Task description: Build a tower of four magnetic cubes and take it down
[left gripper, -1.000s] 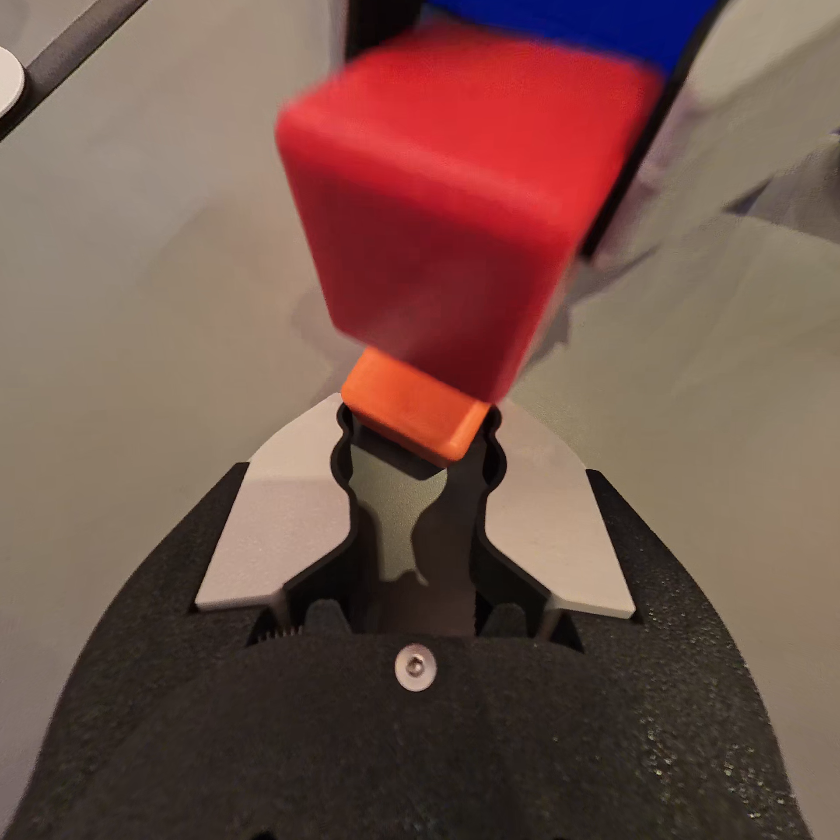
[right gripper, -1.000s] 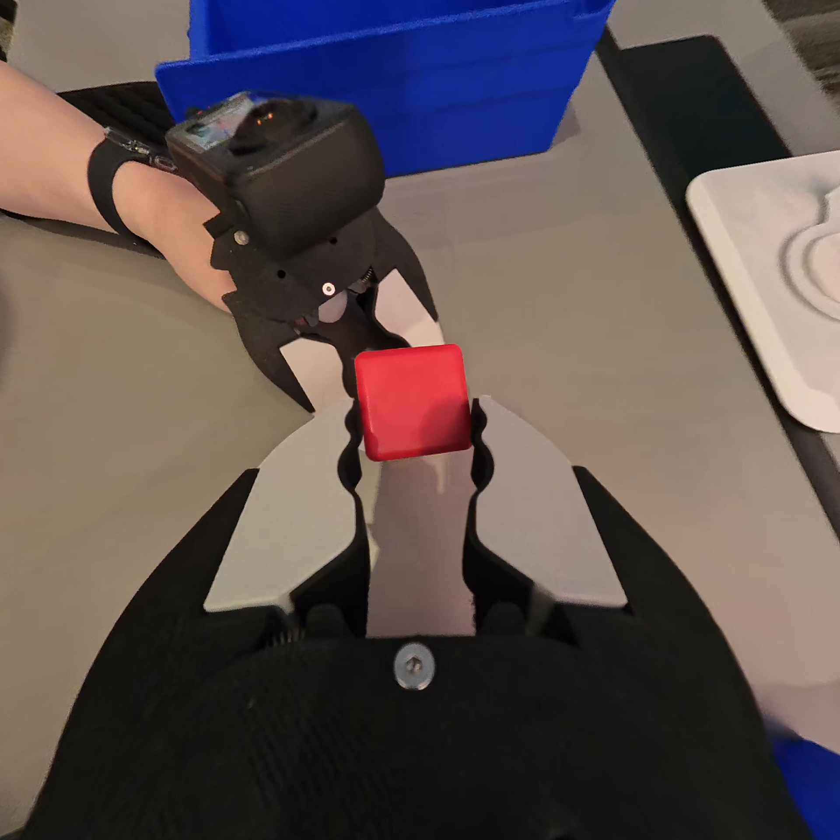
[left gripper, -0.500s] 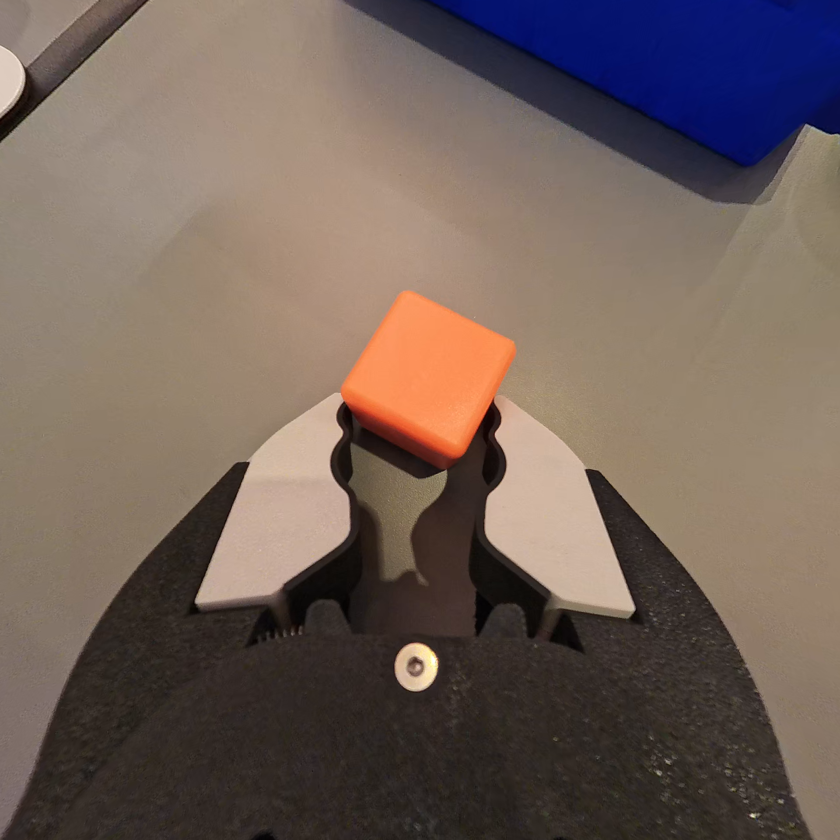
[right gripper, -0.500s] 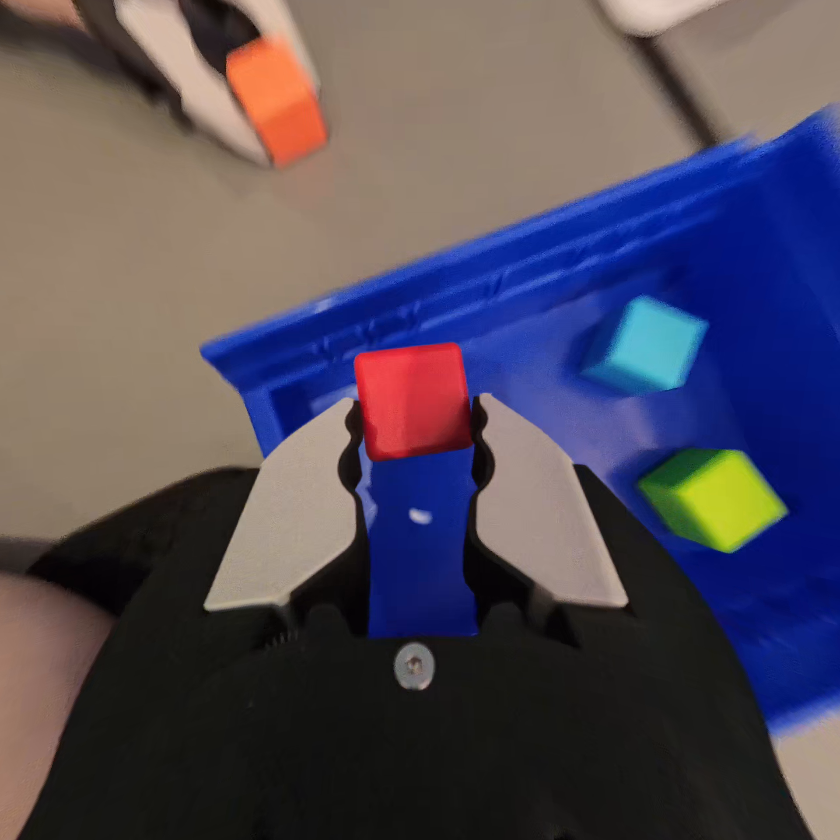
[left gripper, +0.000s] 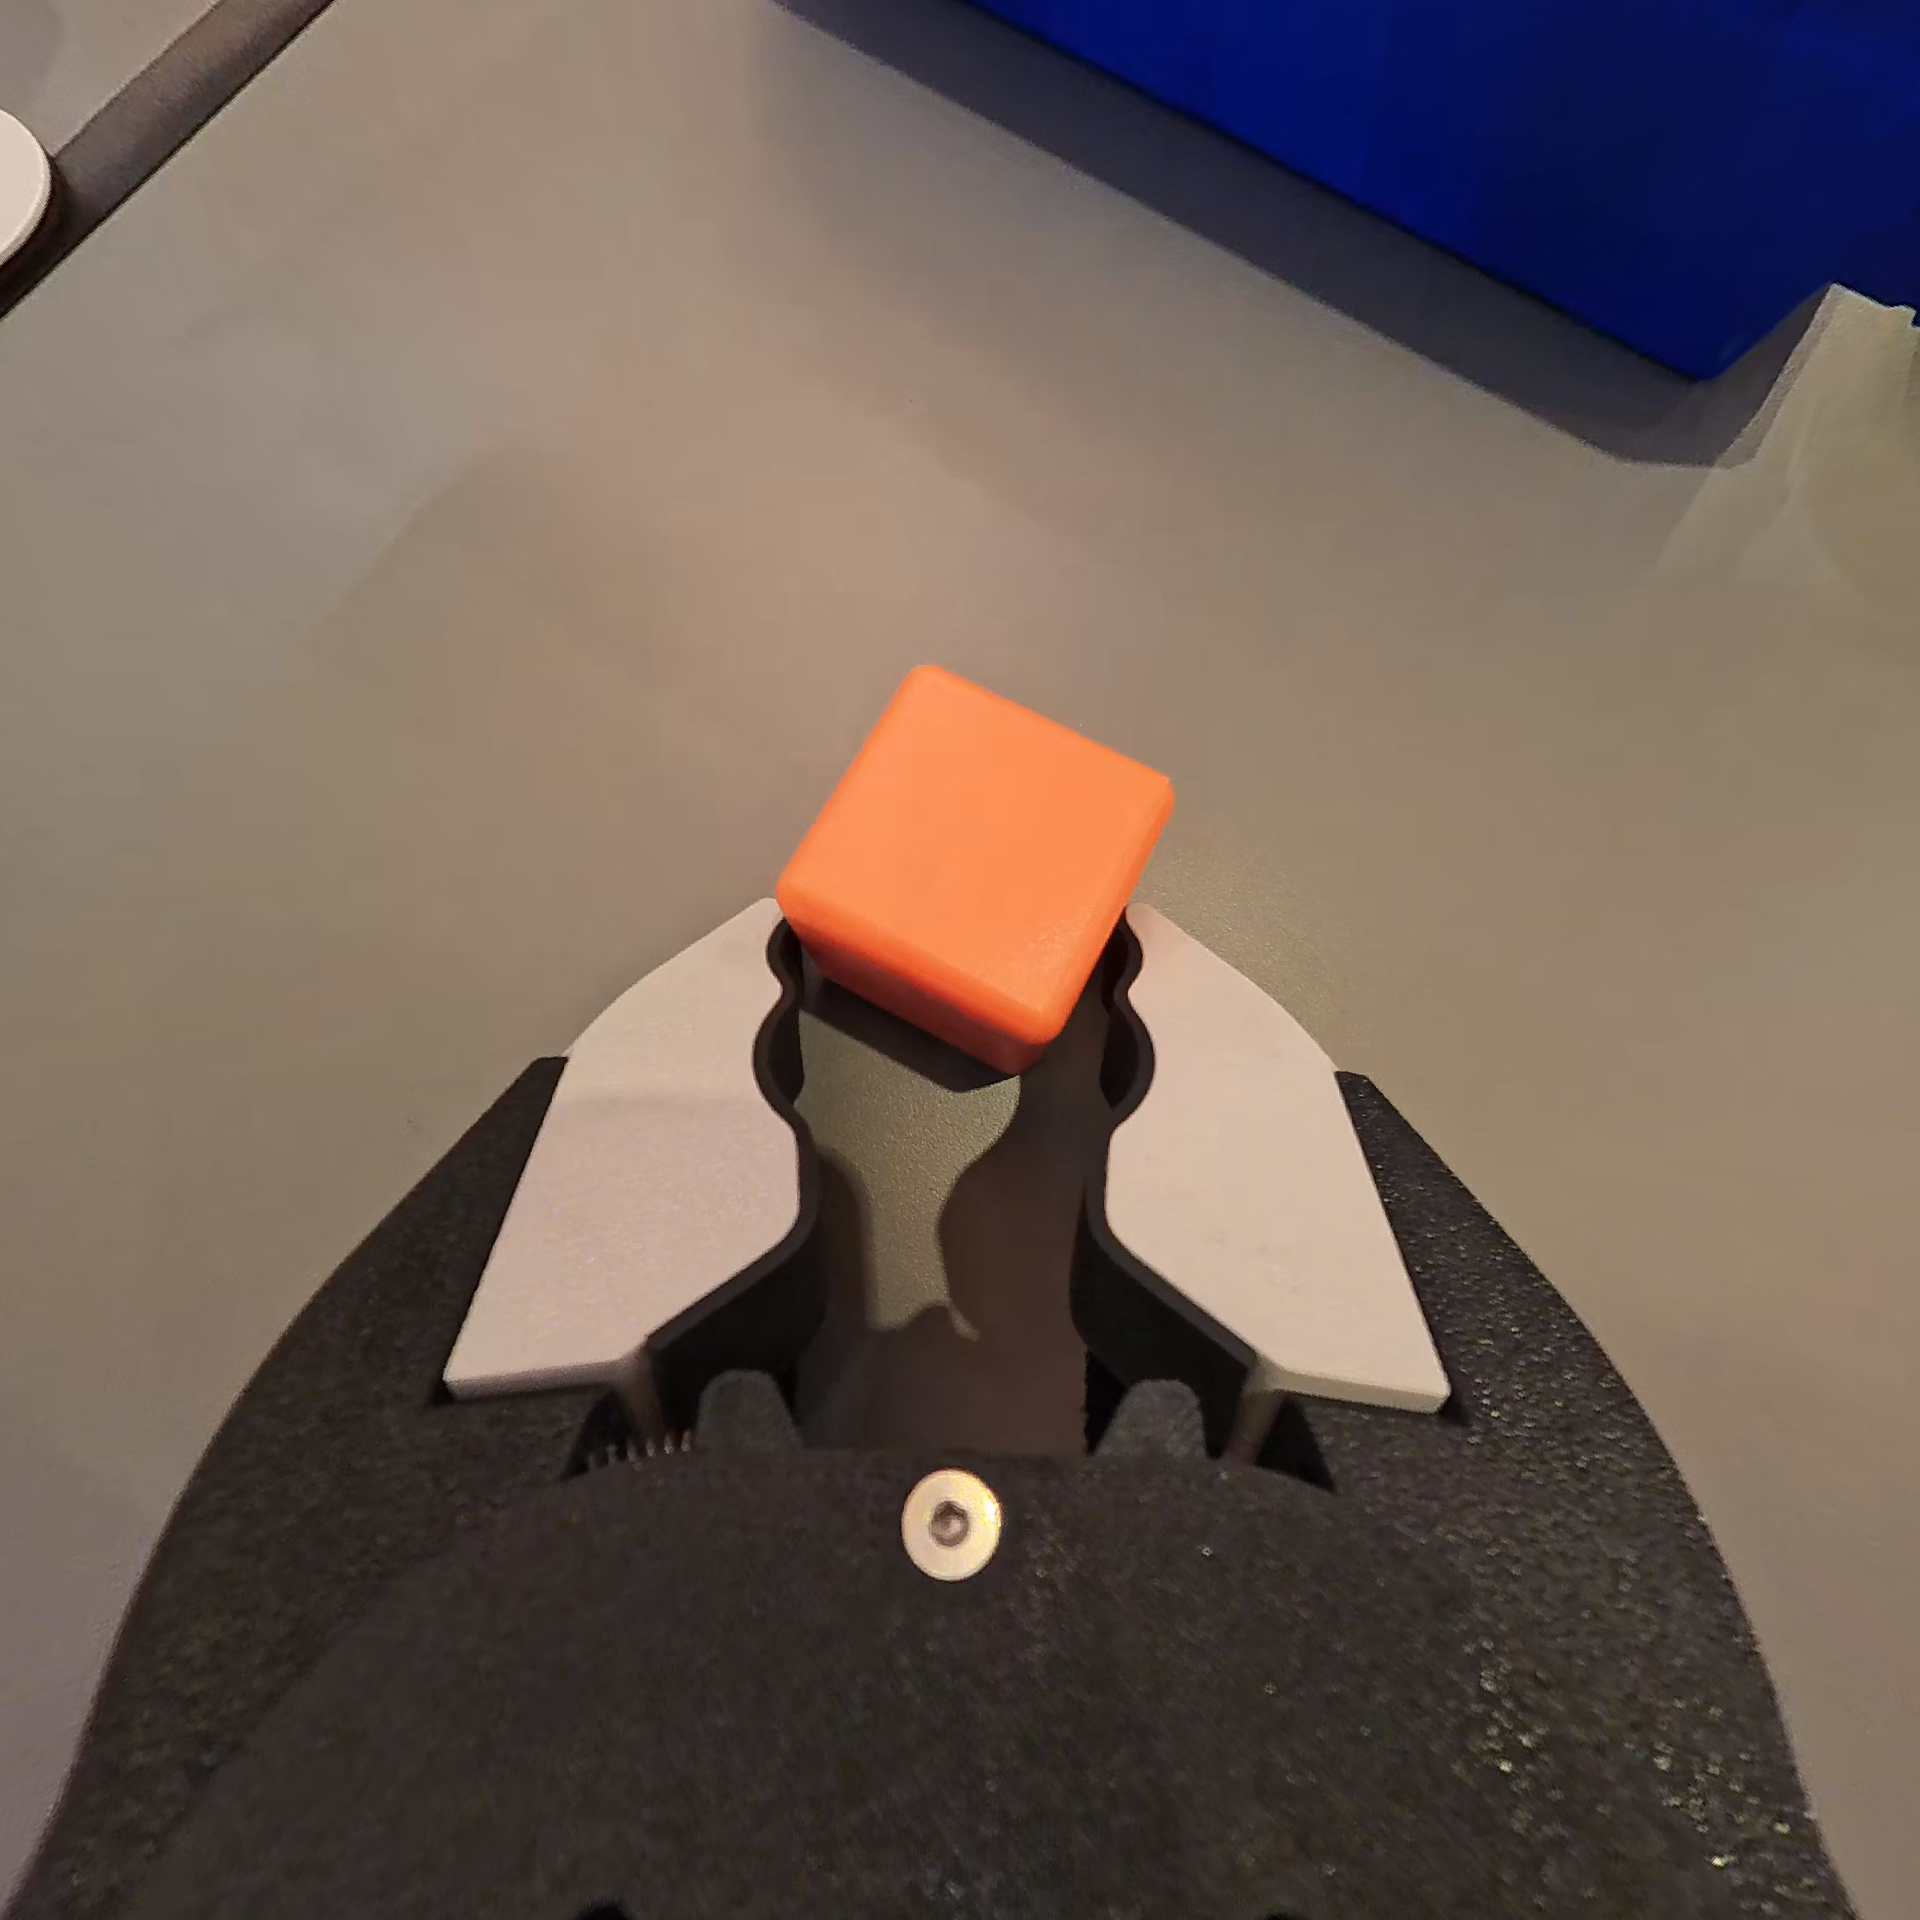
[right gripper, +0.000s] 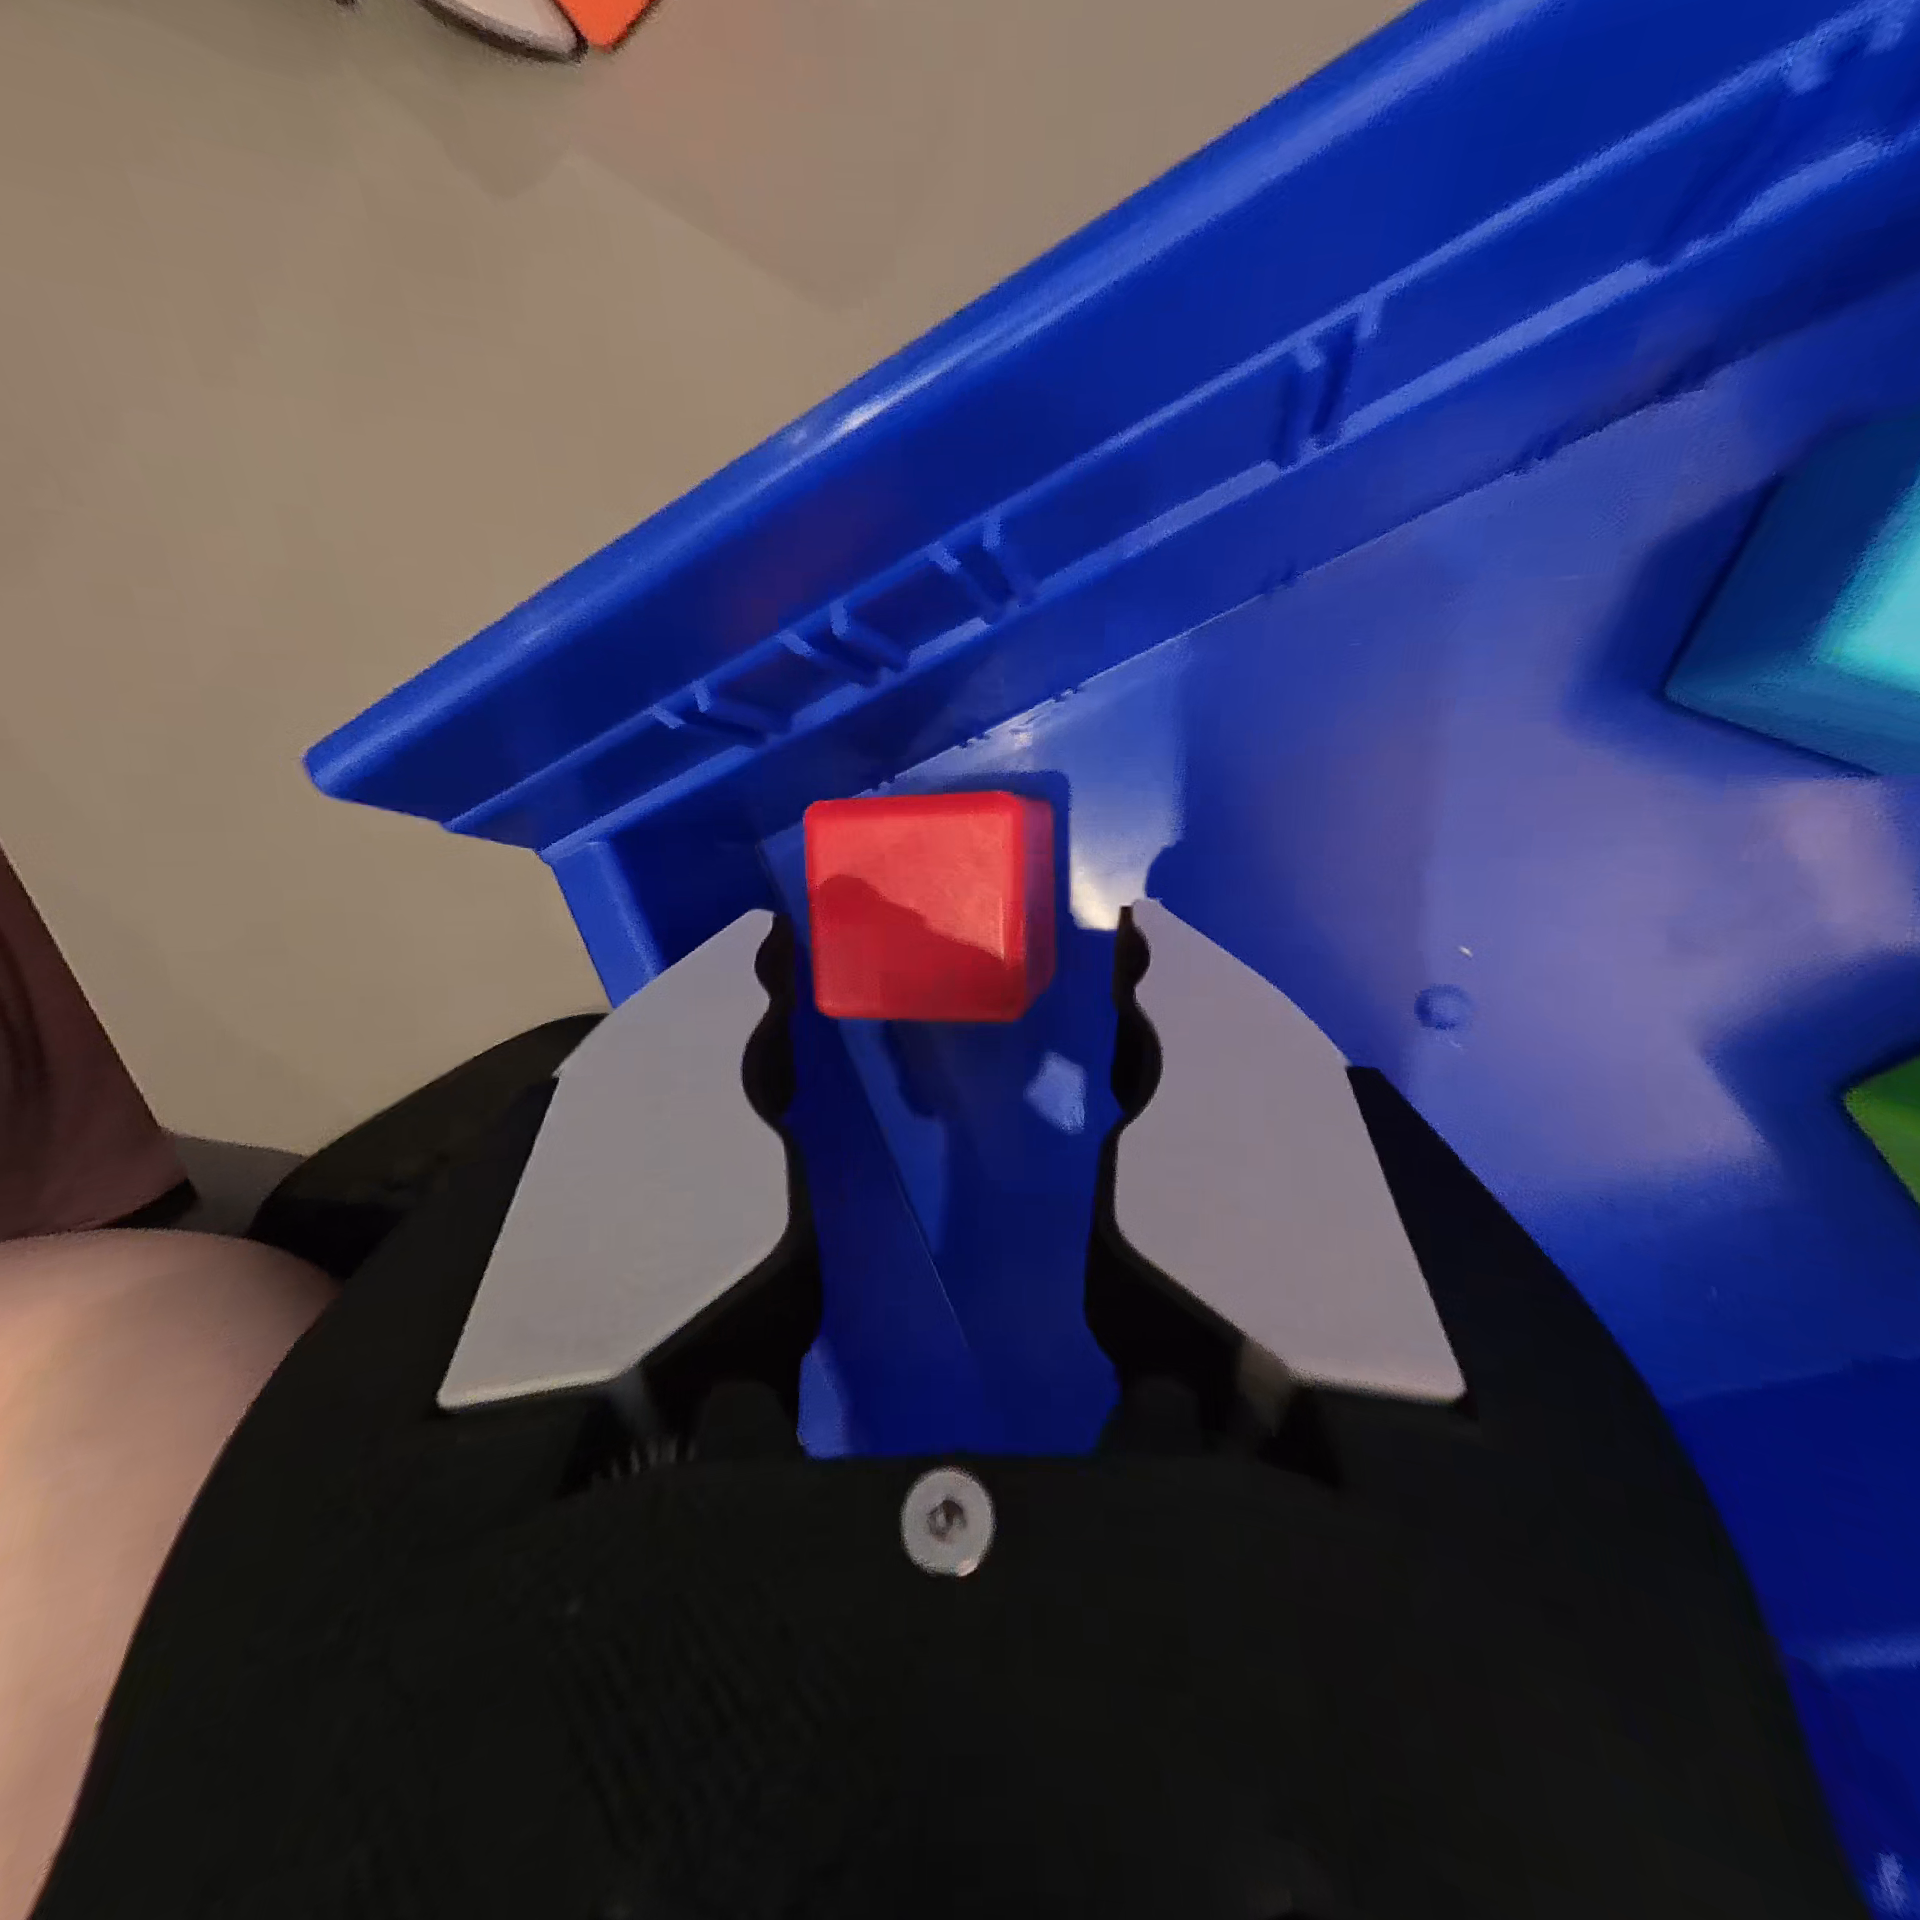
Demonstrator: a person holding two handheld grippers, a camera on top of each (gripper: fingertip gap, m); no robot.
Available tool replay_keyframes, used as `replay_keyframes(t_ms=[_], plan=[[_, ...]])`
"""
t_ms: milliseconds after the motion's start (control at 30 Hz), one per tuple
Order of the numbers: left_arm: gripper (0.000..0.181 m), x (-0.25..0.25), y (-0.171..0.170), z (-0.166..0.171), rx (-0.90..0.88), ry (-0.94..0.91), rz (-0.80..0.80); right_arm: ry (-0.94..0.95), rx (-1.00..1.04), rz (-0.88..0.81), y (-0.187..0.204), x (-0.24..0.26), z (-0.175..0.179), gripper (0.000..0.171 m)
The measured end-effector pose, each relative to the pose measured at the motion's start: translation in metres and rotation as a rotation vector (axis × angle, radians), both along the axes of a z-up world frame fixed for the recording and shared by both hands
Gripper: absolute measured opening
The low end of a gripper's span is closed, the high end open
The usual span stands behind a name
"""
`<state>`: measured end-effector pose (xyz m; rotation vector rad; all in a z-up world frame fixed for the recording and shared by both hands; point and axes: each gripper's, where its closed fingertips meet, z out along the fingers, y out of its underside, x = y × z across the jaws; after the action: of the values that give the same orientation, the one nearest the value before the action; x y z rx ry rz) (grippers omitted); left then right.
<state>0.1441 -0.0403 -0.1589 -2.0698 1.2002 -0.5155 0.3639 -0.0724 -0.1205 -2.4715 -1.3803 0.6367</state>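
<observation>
Left gripper (left gripper: 954, 940) pinches an orange plastic cube (left gripper: 971, 852) over bare grey table (left gripper: 468, 520); right gripper (right gripper: 940, 935), fingers spread, red plastic cube (right gripper: 925, 904) loose between them in the blue plastic bin's (right gripper: 1143, 447) corner.

The blue bin (left gripper: 1455, 135) is cut off by the top edge in the left wrist view, so its inside is hidden. In the right wrist view, a cyan cube (right gripper: 1829, 644) and a green cube (right gripper: 1886, 1138) are cropped by the right edge, and an orange cube (right gripper: 608, 21) by the top edge. A white object (left gripper: 16, 182) is clipped at the left edge; its kind cannot be told.
</observation>
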Motion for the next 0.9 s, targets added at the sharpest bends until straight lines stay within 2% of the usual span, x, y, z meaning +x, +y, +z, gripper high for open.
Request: replay_keyframes(t_ms=[100,167,333,433,533,600,667,700,767,900], plan=[[0.055,-0.001,0.0,0.0,0.004,0.006,0.002,0.014,0.129,-0.057,0.013,0.007,0.024,0.061],[0.055,-0.003,0.001,0.003,0.02,0.018,0.008,0.036,0.287,-0.068,0.023,0.003,0.055,0.061],[0.055,0.003,-0.005,0.052,0.04,-0.141,-0.009,0.192,0.671,0.043,0.023,-0.059,0.144,0.06],[0.055,-0.001,-0.008,0.097,0.18,-0.219,0.002,0.42,0.542,0.026,0.013,-0.115,0.173,0.06],[0.055,-0.006,-0.013,0.139,0.323,-0.279,0.019,0.615,0.322,-0.103,0.02,-0.161,0.184,0.061],[0.055,-0.009,-0.018,0.161,0.387,-0.329,0.031,0.687,0.196,-0.156,0.022,-0.185,0.18,0.07],[0.055,-0.011,-0.021,0.174,0.445,-0.35,0.045,0.703,0.131,-0.182,0.024,-0.202,0.171,0.09],[0.055,-0.012,-0.023,0.177,0.466,-0.339,0.046,0.71,0.095,-0.188,0.022,-0.209,0.167,0.091],[0.055,-0.013,-0.022,0.178,0.515,-0.3,0.058,0.746,0.027,-0.206,0.019,-0.22,0.164,0.09],[0.055,-0.009,-0.024,0.174,0.538,-0.265,0.053,0.746,-0.106,-0.175,0.008,-0.235,0.15,0.065]])
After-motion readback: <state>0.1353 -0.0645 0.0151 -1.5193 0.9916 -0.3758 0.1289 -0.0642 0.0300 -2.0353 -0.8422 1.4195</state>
